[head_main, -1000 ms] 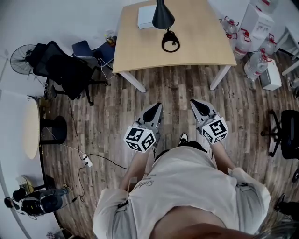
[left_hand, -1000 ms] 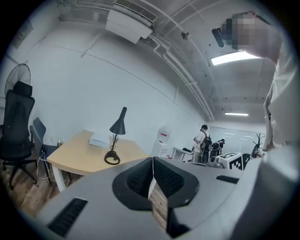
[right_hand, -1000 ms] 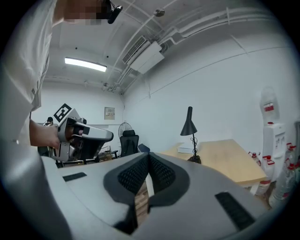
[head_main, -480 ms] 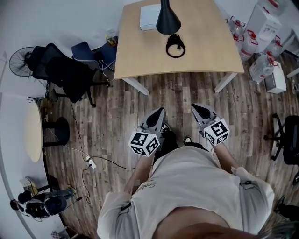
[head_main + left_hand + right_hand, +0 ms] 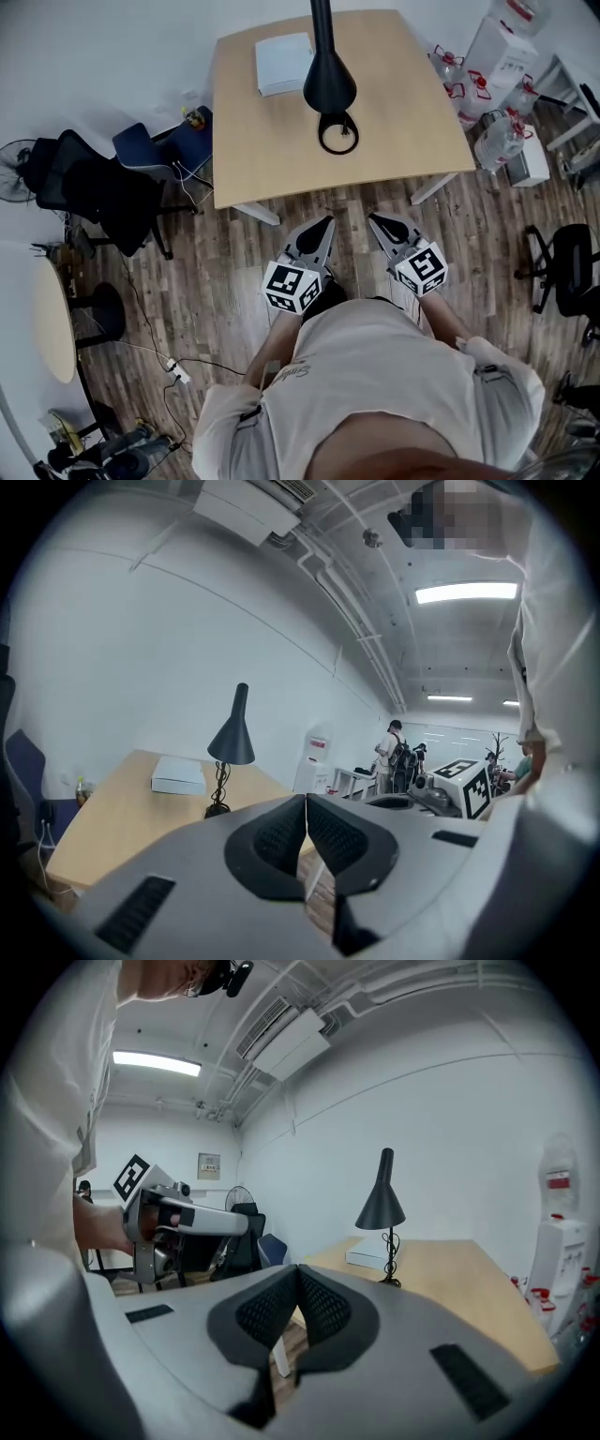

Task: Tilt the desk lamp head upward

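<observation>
**A:** Where does the desk lamp stand?

**B:** The desk lamp (image 5: 329, 82) stands on the wooden table (image 5: 412, 112), at 12 o'clock from both grippers and well apart from them. In the head view its black cone head hangs over its ring-shaped base (image 5: 338, 133). In the gripper views the cone flares downward from an upright stem.

**A:** Is anything else on that table?

**B:** A flat white box (image 5: 283, 64) lies at about 10 o'clock from the lamp head. It is near the lamp and does not touch it.

**A:** And where are the grippers?

**B:** The person holds them low in front of the body, over the wood floor (image 5: 225, 281), just short of the table's near edge. The left gripper (image 5: 326, 223) points toward 12 o'clock. The right gripper (image 5: 374, 219) sits near it at its 3 o'clock, angled slightly inward.

**A:** How do the jaws stand?

**B:** Both pairs are clenched. In each gripper view the dark ribbed pads meet along one line, and nothing is caught between them.

**A:** What surrounds the person?

**B:** A black office chair (image 5: 98, 192) stands at 9 o'clock from the grippers. Water jugs (image 5: 495, 142) cluster at 2 o'clock, beside the table's right end. A second black chair (image 5: 567, 267) sits at 3 o'clock.
</observation>
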Available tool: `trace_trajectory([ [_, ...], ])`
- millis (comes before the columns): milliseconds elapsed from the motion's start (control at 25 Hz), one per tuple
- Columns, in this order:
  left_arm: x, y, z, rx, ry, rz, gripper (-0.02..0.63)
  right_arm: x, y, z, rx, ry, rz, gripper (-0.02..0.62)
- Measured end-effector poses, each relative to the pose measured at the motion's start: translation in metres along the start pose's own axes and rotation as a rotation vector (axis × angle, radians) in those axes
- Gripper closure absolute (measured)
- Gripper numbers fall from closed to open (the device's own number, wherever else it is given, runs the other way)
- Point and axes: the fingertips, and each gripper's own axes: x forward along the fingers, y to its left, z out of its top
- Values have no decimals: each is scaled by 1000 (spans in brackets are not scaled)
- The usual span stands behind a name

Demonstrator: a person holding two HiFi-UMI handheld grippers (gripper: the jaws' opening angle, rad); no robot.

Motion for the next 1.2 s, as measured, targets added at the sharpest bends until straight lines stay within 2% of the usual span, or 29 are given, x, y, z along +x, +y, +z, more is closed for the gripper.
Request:
trace_trajectory([
  [120,17,28,10,2,11,-47,589,25,-15,11,-25,14,-52,600],
  [320,40,63,21,11,24,-126,589,53,-39,17,4,17,-159,600],
  [560,54,86,17,13,56,-178,589,71,-49,7,40,45,-222,600],
  [920,89,105,14,-11,104,-173,589,96,-87,-2,53,70,-221,600],
  [1080,120,114,26,-20,99,-116,589,107,-121,-20,86,90,-197,600],
  [1200,141,128,34,-23,102,-78,589,125,-150,-25,72,106,-171,600],
])
